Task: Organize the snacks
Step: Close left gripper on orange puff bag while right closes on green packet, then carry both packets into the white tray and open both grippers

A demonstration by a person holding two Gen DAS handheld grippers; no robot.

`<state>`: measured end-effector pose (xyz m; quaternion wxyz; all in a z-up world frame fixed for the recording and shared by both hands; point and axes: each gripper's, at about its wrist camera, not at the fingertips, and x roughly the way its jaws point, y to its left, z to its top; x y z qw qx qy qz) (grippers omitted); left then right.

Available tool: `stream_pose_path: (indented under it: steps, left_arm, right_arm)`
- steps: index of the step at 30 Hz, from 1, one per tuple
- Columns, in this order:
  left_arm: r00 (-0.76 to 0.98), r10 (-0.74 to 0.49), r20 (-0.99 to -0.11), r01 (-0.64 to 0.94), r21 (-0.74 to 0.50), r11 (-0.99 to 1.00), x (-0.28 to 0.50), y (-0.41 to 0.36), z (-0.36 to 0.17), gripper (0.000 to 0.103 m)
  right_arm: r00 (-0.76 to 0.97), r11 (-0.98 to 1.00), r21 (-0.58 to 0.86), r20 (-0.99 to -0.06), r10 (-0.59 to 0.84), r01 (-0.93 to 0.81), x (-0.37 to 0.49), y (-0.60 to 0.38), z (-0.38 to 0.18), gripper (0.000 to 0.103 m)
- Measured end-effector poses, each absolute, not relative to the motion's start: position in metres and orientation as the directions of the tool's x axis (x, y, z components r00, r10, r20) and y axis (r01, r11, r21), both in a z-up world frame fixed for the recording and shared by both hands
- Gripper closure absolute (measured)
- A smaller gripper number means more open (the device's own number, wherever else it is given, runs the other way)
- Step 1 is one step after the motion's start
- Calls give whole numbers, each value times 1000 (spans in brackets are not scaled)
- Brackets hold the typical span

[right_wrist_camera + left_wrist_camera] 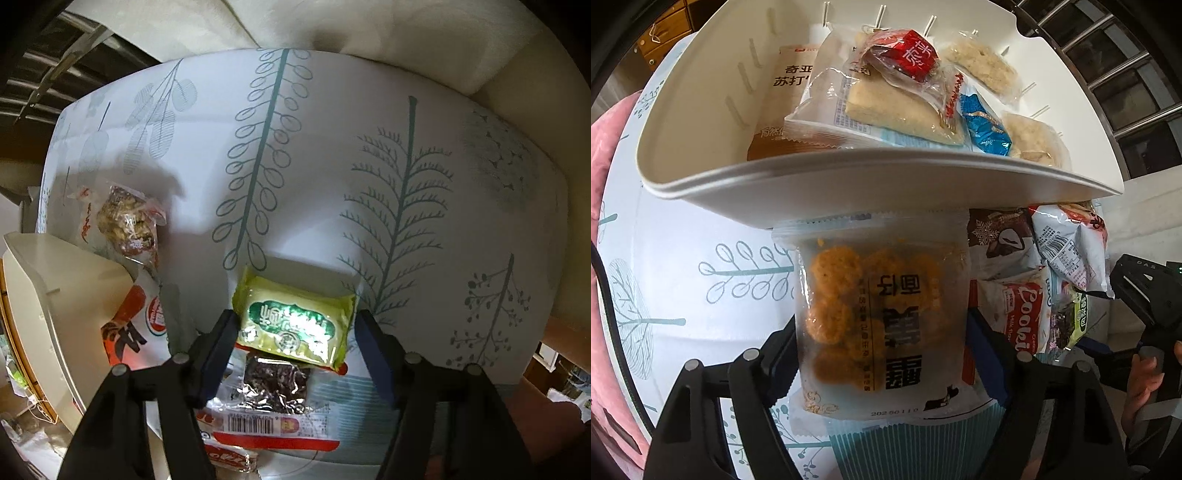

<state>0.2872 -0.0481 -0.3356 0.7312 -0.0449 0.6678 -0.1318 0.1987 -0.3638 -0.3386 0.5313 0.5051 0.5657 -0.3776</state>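
My left gripper (882, 354) clamps a frosted pouch of orange biscuits (882, 317) just below the white basket's (849, 184) near rim, so I should lift it clear before releasing; my right gripper (295, 343) brackets a yellow-green packet (295, 325), contact unclear.

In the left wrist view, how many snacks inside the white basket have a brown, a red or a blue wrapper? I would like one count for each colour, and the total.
Brown packet: 1
Red sweet: 1
Blue sweet: 1
Total: 3
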Motion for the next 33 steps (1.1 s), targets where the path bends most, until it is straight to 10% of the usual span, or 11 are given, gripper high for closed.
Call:
stream_pose_path:
  steps: [33]
  left_arm:
    - [102,-240,-965,203,-216,955,226,-2,-254,33]
  right_arm:
    - [213,373,257,-965,155,892,149,-315,-290,50]
